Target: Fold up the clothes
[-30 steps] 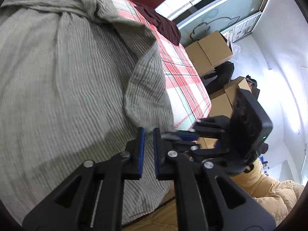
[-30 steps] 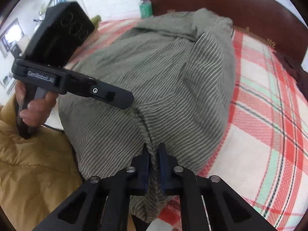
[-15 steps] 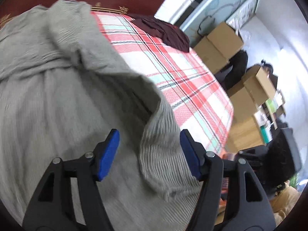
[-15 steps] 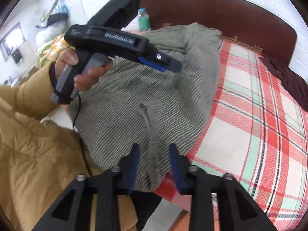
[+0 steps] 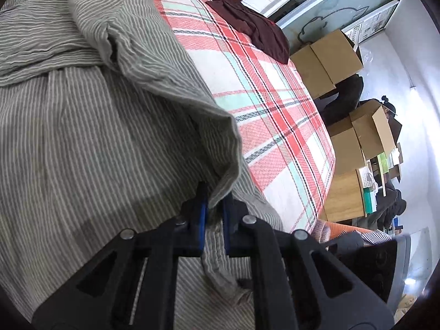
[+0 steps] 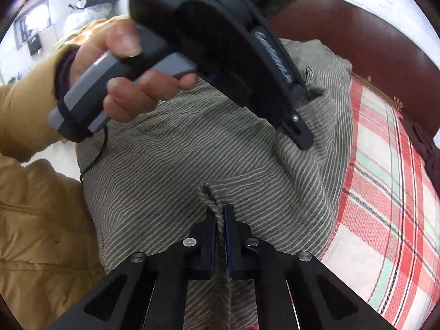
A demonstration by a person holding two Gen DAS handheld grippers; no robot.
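- Pinching a raised edge of the striped garment [image 5: 90, 126], the left tool [image 5: 214, 214] is clamped shut on cloth.
- Right tool [image 6: 220, 227] is likewise closed on the near hem.
- Garment lies spread on the bed [image 5: 277, 126], its length running away toward the headboard [image 6: 365, 44], ahead of both tools.

Grey-green, white-pinstriped crinkled cotton garment [image 5: 82, 126], spread rumpled over red-plaid bed cover [image 5: 275, 110]; one edge folded up in a raised flap, hem bunched near the front.
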